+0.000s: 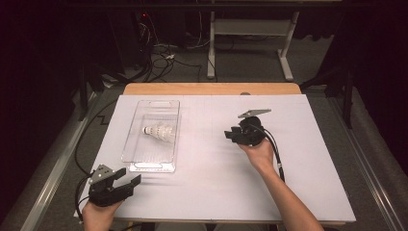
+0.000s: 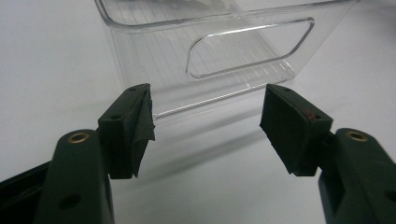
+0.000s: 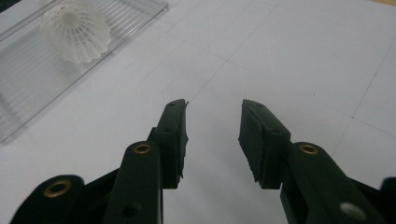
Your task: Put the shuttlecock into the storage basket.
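White paper covers the bench. We find the shuttlecock lying in the clear tray: light, crushable skirt, best taken at the cork. Both grippers, left and right, stand open and empty.

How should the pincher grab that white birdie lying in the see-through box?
Probably best by its small rounded nose. The shuttlecock lies on its side in the clear tray, nose toward the tray's left wall, flared skirt toward the right. The skirt is wide and looks thin and springy, so come straight down from above the open top and close the jaws across the nose just behind its tip.
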`<control>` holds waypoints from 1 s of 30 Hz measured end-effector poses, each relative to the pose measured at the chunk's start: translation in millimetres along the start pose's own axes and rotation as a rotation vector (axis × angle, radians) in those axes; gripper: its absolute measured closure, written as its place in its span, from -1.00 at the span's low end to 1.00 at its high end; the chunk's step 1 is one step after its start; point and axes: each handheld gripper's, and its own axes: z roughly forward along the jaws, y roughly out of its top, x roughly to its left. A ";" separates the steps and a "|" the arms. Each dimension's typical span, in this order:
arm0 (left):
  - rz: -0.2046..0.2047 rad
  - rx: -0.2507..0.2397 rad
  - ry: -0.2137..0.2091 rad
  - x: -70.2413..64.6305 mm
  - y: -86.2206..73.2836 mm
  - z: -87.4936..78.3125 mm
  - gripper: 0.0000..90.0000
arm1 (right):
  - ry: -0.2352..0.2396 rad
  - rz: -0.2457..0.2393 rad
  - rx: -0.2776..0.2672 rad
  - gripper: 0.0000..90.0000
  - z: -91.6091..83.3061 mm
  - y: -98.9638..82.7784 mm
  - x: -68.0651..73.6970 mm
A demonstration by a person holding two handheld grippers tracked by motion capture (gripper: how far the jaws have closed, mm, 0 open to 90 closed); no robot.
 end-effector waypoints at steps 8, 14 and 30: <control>-0.002 -0.002 0.001 -0.2 0.0 0.0 -0.22 | -0.006 0.015 -0.011 0.36 -6.7 -5.3 -5.3; 0.000 -0.002 0.002 -0.4 0.0 0.0 -0.22 | -0.010 0.021 -0.016 0.34 -11.9 -11.3 -9.6; -0.003 -0.006 0.011 -0.6 -0.5 -0.7 -0.22 | -0.025 0.066 -0.034 0.29 -24.5 -31.2 -24.0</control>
